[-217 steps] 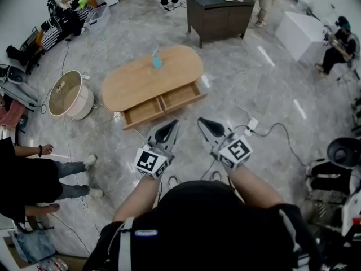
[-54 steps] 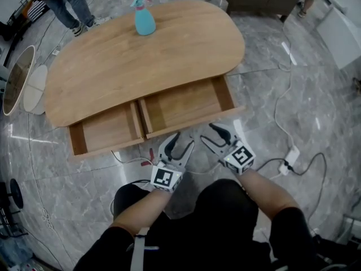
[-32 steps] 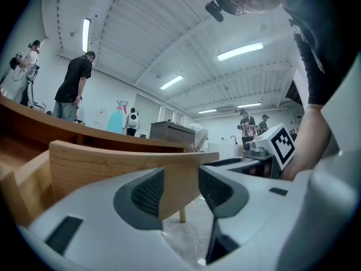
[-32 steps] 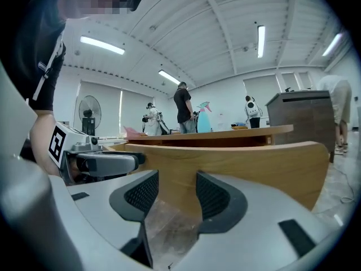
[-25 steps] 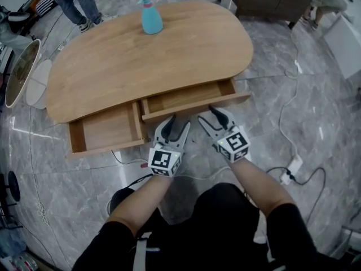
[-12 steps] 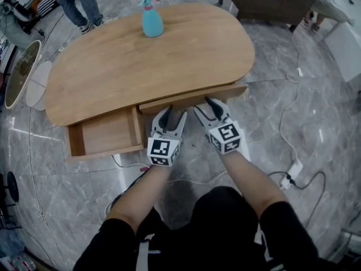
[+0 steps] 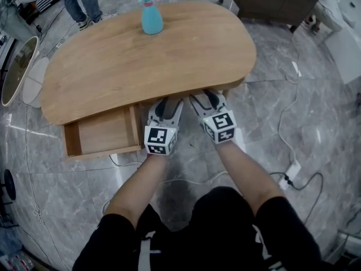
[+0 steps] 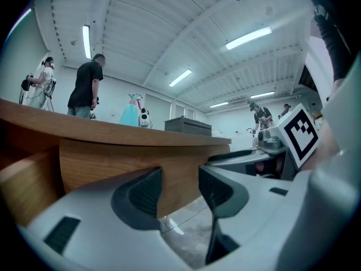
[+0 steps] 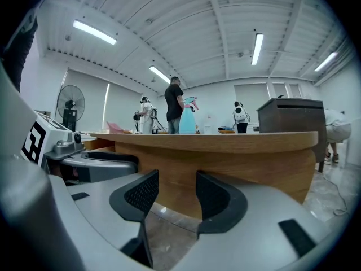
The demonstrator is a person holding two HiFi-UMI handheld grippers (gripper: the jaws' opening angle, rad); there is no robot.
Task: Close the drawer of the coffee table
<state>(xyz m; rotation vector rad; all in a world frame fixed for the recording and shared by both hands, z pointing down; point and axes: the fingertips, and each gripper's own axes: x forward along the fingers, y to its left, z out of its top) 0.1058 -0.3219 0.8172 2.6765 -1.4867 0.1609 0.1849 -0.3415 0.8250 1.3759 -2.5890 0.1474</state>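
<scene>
Wooden table (image 7: 146, 55) has one open drawer (image 7: 104, 131), one bottle (image 7: 151, 17); left tongs (image 7: 166, 105), right tongs (image 7: 207, 99) apart.

A teal spray bottle (image 7: 151, 13) stands upright on the wooden coffee table (image 7: 169, 55), on marble floor (image 7: 316, 123).

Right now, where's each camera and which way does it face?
Head view: on the person's head, steeply down at the coffee table; shows forearms, left tongs, right tongs.
Left gripper view: on the left tongs, level at the table's wooden front; own open jaws, right tongs alongside.
Right gripper view: on the right tongs, same front; open jaws, left tongs alongside.
Shared: all show the spray bottle.
</scene>
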